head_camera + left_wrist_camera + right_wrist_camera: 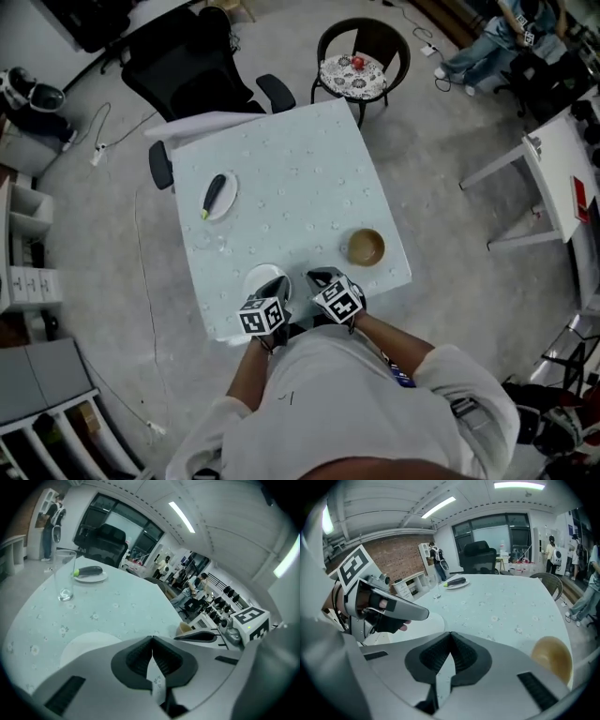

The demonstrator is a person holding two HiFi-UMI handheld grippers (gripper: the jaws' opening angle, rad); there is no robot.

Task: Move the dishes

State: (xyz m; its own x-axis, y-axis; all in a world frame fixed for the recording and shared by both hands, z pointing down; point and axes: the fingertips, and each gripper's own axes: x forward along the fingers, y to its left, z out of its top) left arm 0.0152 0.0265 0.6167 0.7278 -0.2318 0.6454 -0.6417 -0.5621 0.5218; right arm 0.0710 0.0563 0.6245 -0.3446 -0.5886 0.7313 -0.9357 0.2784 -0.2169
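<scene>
We hold the two side by side just ahead of our torso, tilted downward. Our left gripper point(277, 286) has its jaws pressed together with nothing between them. Our right gripper point(320, 277) is the same, closed and empty.

White sleeves point(466, 380), grey left gripper point(279, 281), right gripper point(316, 276)

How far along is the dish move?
Done: nothing evident. The white plate, brown bowl, glass and far plate with a dark vegetable all sit on the table. In hand: nothing; left tool and right tool are shut, empty. Left: apparently every dish.
</scene>
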